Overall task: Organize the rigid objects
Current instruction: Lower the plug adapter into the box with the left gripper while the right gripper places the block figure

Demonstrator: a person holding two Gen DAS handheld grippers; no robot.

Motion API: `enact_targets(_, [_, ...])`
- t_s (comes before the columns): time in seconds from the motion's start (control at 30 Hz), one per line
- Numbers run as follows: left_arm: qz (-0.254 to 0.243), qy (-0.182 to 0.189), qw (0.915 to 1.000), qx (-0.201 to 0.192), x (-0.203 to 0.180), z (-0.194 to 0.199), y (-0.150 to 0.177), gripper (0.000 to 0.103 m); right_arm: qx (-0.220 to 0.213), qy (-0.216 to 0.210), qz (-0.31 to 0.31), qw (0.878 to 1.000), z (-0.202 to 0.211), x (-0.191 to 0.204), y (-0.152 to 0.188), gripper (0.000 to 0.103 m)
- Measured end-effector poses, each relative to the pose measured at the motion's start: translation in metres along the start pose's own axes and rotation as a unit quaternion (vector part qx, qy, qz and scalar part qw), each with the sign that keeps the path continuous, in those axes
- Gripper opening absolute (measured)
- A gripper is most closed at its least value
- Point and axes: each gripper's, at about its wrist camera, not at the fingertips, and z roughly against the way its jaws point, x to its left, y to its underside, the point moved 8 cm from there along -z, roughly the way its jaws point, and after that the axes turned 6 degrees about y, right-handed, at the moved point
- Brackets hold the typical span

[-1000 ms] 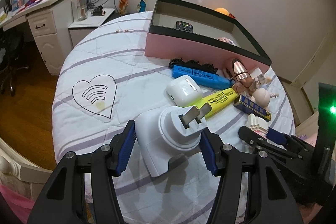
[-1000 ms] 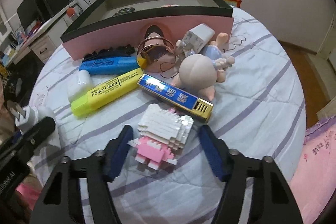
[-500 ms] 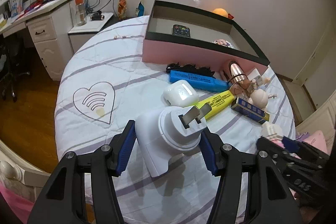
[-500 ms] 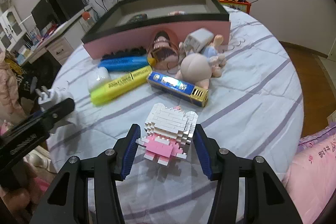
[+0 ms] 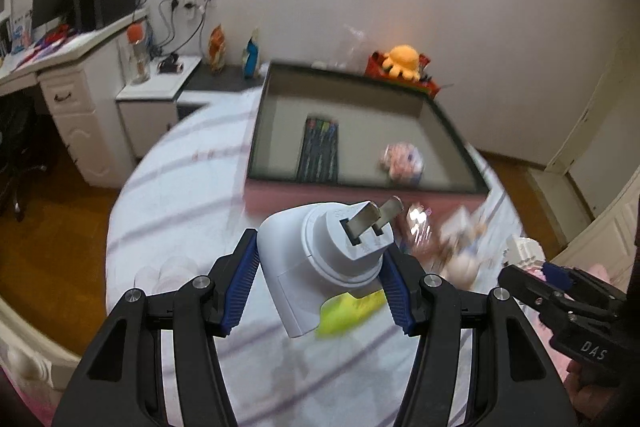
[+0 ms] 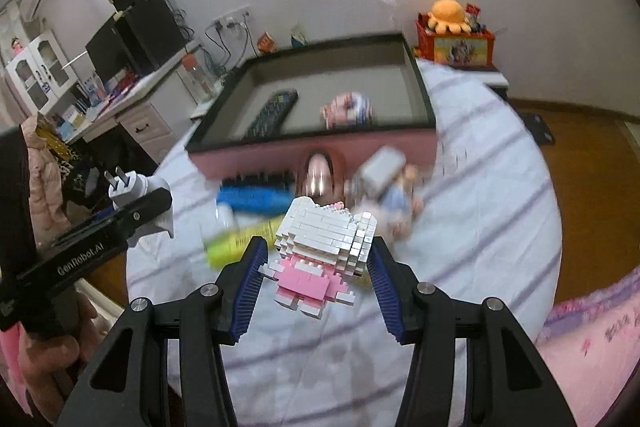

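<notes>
Left hand-held gripper clamped on white plug adapter, right hand-held gripper squeezing brick kitty figure, both up over the surface, near pink box.

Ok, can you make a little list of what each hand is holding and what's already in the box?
left gripper: shut on the white plug, lifted above the bed
right gripper: shut on the brick cat toy, also lifted
box: pink sides, dark rim, open top
inside box: black remote, small pink toy
still on bed: blue marker, yellow marker, doll; blurred
</notes>
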Motion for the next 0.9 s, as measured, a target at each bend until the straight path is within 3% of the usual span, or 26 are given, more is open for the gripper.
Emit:
enact_targets(0.17, [-0.024, 0.009, 0.9994, -0.024, -0.015, -0.018, -0.064, 0.058, -0.032, 0.004, 0.029, 0.999, -0.01, -0.001, -0.065, 0.053])
enact_targets(0.37, [-0.033, 0.005, 0.9994, 0.005, -0.019, -0.092, -0.121, 0.058, -0.02, 0.002, 0.041, 0.999, -0.063, -0.001, -0.136, 0.053])
enact_targets(0.6, [-0.021, -0.013, 0.9973, 0.07, -0.001, -0.171, -0.129, 0.058, 0.049, 0.01, 0.041, 0.998, -0.149, -0.01, -0.158, 0.053])
enact_targets(0.9, [-0.022, -0.042, 0.9916, 0.121, 0.011, -0.204, -0.113, 0.06, 0.097, 0.024, 0.041, 0.994, -0.192, -0.02, -0.154, 0.054])
